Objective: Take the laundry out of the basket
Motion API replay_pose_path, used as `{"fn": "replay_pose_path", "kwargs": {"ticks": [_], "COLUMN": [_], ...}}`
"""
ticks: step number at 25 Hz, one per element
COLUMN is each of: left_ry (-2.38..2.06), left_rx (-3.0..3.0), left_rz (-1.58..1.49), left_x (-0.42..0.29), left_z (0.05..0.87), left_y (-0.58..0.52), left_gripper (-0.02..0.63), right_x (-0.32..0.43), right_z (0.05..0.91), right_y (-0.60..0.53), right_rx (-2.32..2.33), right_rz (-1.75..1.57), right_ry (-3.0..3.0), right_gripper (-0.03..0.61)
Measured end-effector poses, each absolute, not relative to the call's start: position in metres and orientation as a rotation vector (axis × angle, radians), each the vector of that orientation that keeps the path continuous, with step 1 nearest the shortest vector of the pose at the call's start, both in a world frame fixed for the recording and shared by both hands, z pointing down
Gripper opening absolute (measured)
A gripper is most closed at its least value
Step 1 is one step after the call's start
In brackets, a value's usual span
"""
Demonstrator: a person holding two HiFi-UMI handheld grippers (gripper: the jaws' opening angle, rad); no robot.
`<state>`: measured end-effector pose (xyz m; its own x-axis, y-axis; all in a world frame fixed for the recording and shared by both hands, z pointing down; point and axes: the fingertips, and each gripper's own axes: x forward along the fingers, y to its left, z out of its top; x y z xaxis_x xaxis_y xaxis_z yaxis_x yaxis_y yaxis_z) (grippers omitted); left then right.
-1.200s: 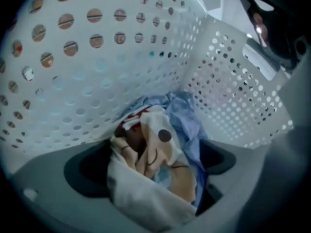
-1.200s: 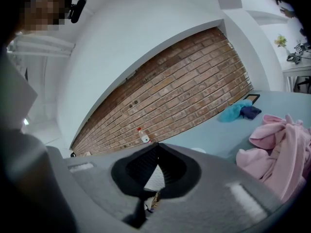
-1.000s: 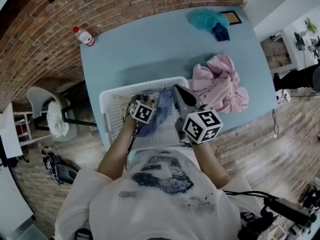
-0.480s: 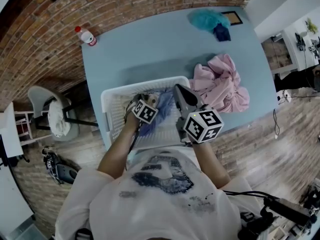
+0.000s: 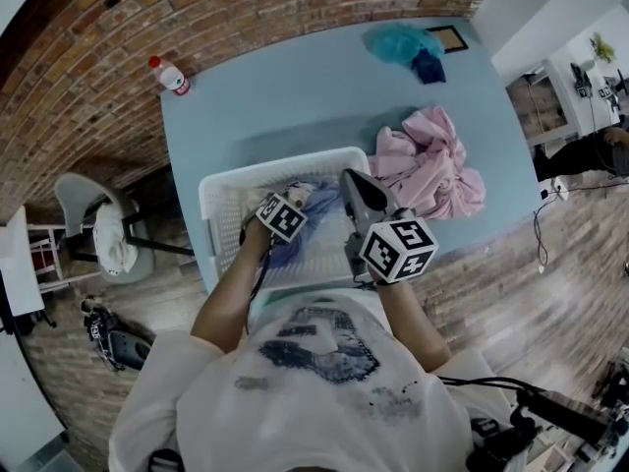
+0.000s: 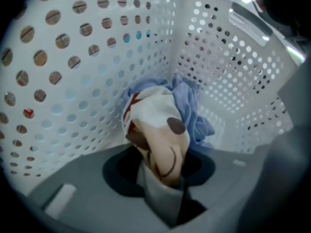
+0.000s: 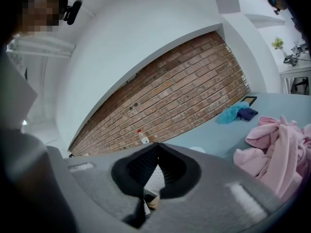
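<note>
A white perforated laundry basket (image 5: 285,162) stands on the blue table's near edge. My left gripper (image 5: 298,193) reaches down inside it. In the left gripper view its jaws are closing, and a cream cloth with brown and red marks (image 6: 155,130) is pinched between them at the left gripper (image 6: 163,183). A light blue garment (image 6: 192,106) lies behind it against the basket wall (image 6: 73,81). My right gripper (image 5: 346,175) hovers over the basket's right rim with its tips together, holding nothing. In its own view the right gripper (image 7: 155,147) points towards the brick wall.
A pink laundry pile (image 5: 432,165) lies on the table right of the basket. A teal cloth (image 5: 403,39), a dark blue cloth (image 5: 428,65) and a small frame (image 5: 452,37) sit at the far right corner. A bottle (image 5: 169,75) stands far left. A chair (image 5: 98,229) is beside the table.
Both grippers have hardly shifted in the head view. The left one stays low inside the basket over the cream and blue cloths, the right one over the rim.
</note>
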<state>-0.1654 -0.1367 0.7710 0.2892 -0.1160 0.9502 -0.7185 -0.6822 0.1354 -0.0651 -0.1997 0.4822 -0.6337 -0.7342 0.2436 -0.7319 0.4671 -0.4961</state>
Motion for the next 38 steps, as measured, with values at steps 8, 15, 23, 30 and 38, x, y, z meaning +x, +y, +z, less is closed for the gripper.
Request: {"fn": "replay_pose_path", "kwargs": {"ticks": [8,15,23,30,38], "left_ry": [-0.844,-0.923,-1.010,-1.188,-1.344], "left_rx": [2.060,2.105,2.212,2.304,2.350], "left_rz": [1.366,1.239,0.997,0.828,0.655], "left_x": [-0.170,-0.171,-0.163,-0.182,-0.201], "left_z": [0.724,0.680,0.607,0.549,0.492], "left_y": [-0.154,-0.156,-0.145,-0.151,-0.148], "left_gripper": [0.169,0.169,0.169,0.167,0.167], "right_x": [-0.061,-0.060,-0.063,-0.074,-0.087], "right_z": [0.475,0.465,0.455,0.444,0.422], "right_y": [-0.185,-0.174,-0.156,-0.145,-0.139], "right_rx": [-1.357,-1.364,-1.365,-1.355,-1.345], "right_rz": [-0.887,-0.848,-0.793,-0.735,-0.642], "right_ry": [2.676,2.677,2.704,2.731,2.763], "right_gripper": [-0.003,-0.003,-0.003,-0.003,-0.003]}}
